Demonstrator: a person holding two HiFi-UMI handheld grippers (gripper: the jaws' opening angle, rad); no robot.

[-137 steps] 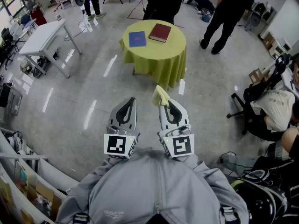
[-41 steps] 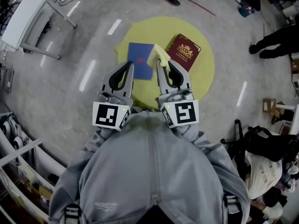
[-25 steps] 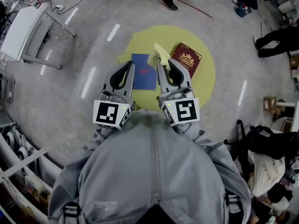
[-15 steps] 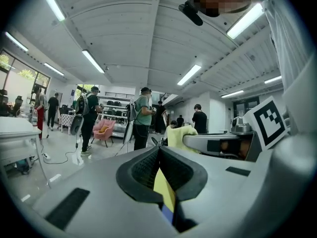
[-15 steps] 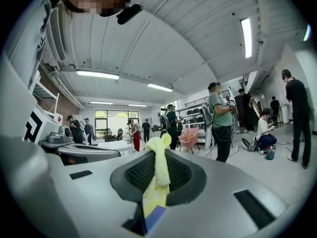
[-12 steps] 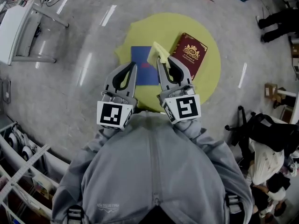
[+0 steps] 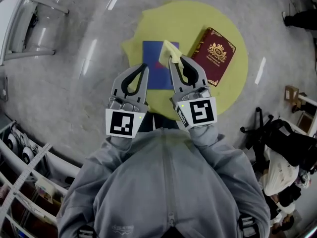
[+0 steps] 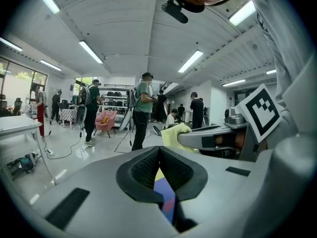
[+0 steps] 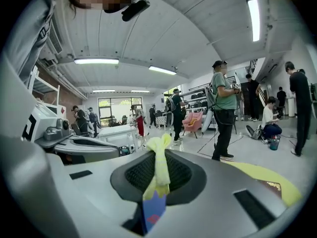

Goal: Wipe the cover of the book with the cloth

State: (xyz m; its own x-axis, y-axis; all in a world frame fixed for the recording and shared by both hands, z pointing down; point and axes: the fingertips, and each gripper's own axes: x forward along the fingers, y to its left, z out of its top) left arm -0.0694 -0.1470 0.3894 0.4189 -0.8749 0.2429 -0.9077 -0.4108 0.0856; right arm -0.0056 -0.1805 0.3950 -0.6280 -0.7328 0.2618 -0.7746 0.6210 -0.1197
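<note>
A round table with a yellow-green cover (image 7: 188,24) holds two books. The blue book (image 7: 151,56) lies at the table's left of middle, a maroon book (image 7: 214,56) with a gold crest to its right. My right gripper (image 7: 173,59) is shut on a pale yellow cloth (image 7: 170,49), which sticks out past its tips over the blue book. The cloth (image 9: 159,165) shows pinched in the right gripper view, with the blue book (image 9: 152,210) below. My left gripper (image 7: 144,66) is shut with nothing in it, its tips at the blue book's left edge.
A white table (image 7: 17,26) stands at the far left on the shiny grey floor. A black chair and bags (image 7: 287,143) sit at the right. Several people (image 8: 143,108) stand across the room in the left gripper view. Shelving (image 7: 25,162) runs along the lower left.
The round table has come closer under me. Both grippers now reach over its near side, the cloth above the blue book. Neither gripper's jaws have changed.
</note>
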